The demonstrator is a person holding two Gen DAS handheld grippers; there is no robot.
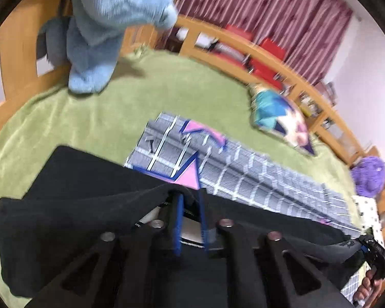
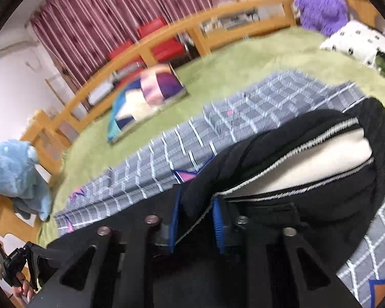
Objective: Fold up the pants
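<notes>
The black pants (image 1: 71, 200) hang stretched between my two grippers above a grey checked blanket (image 1: 256, 179) on a green bed. My left gripper (image 1: 190, 200) is shut on the pants' edge, its blue pads pinching the black cloth. In the right wrist view my right gripper (image 2: 195, 202) is shut on the pants (image 2: 308, 154) at the waistband, where a white lining and a grey ribbed trim show. The right gripper also shows at the lower right of the left wrist view (image 1: 374, 251), and the left gripper at the lower left of the right wrist view (image 2: 18, 264).
A blue plush toy (image 1: 110, 25) sits by the wooden bed frame (image 1: 269, 51). A colourful cushion (image 1: 282, 118) lies on the green cover (image 1: 166, 95). A purple fluffy cushion (image 2: 320, 5) and a white spotted pillow (image 2: 359, 41) lie at the bed's end. Red chairs and a red curtain stand behind.
</notes>
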